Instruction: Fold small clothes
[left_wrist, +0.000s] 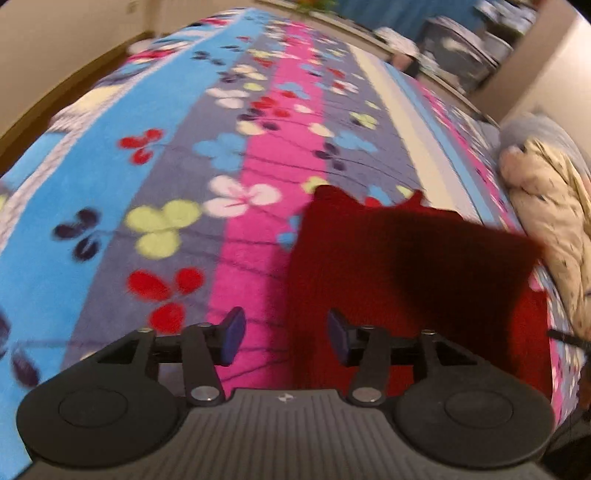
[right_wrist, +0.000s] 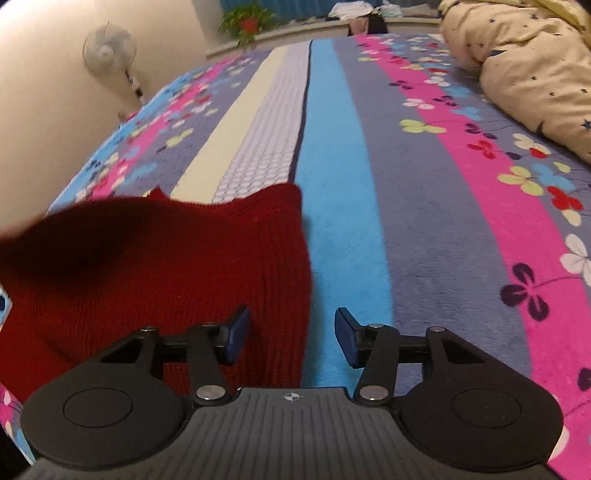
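A dark red knitted garment (left_wrist: 388, 280) lies on the flowered bedspread (left_wrist: 147, 166); part of it looks blurred and raised at the right of the left wrist view. My left gripper (left_wrist: 286, 338) is open over the garment's left edge, its blue pads apart with nothing pressed between them. In the right wrist view the same red garment (right_wrist: 177, 280) fills the lower left, its left part blurred. My right gripper (right_wrist: 291, 338) hangs open over the garment's right edge, with the left fingertip above red knit and the right one above the blue stripe (right_wrist: 343, 221).
A cream quilt with small dark stars (right_wrist: 524, 66) is bunched on the bed at the right. A standing fan (right_wrist: 109, 51) and a potted plant (right_wrist: 247, 22) stand by the far wall. Shelves with bundles (left_wrist: 465, 48) are beyond the bed.
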